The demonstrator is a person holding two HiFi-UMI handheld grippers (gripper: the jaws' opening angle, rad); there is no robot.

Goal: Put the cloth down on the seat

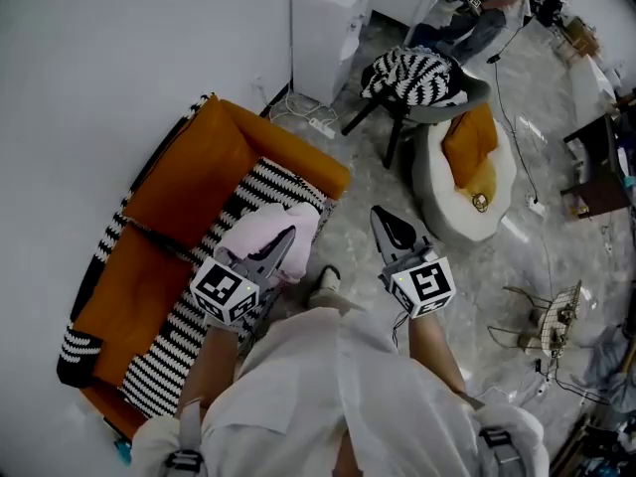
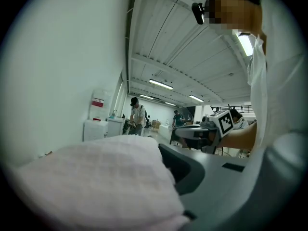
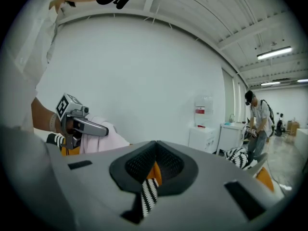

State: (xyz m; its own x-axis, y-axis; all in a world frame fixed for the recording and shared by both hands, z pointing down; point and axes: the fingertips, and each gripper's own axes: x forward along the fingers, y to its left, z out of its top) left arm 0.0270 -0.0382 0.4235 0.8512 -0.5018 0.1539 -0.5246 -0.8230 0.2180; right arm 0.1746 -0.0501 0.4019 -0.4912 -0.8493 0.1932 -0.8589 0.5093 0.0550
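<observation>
1. Cloth (image 1: 248, 235), pale pink, is clamped in the left gripper (image 1: 284, 240), whose jaws are closed on it. It hangs bunched above the front part of the orange sofa (image 1: 189, 182). As far as I can judge, it does not rest on the seat yet.
2. Right gripper (image 1: 386, 223) has its jaws pressed together with nothing between them. It is held beside the sofa, over the floor, and apart from the cloth.
3. Done, in my judgement: the cloth is gripped and is already over the sofa. Left to do: to lower it onto the seat, near the striped cover (image 1: 189, 326), and then to open the left jaws so that it lies there free.
4. Count of the task's things: one cloth, two grippers, and one sofa with two orange cushions and one striped cover.
5. Count of the rest of the room:
   - one white water dispenser (image 1: 323, 28);
   - one dark chair (image 1: 475, 92) with one striped blanket (image 1: 412, 73) on it;
   - one white round seat (image 1: 492, 202) with one orange pillow (image 1: 467, 142) on it.
</observation>
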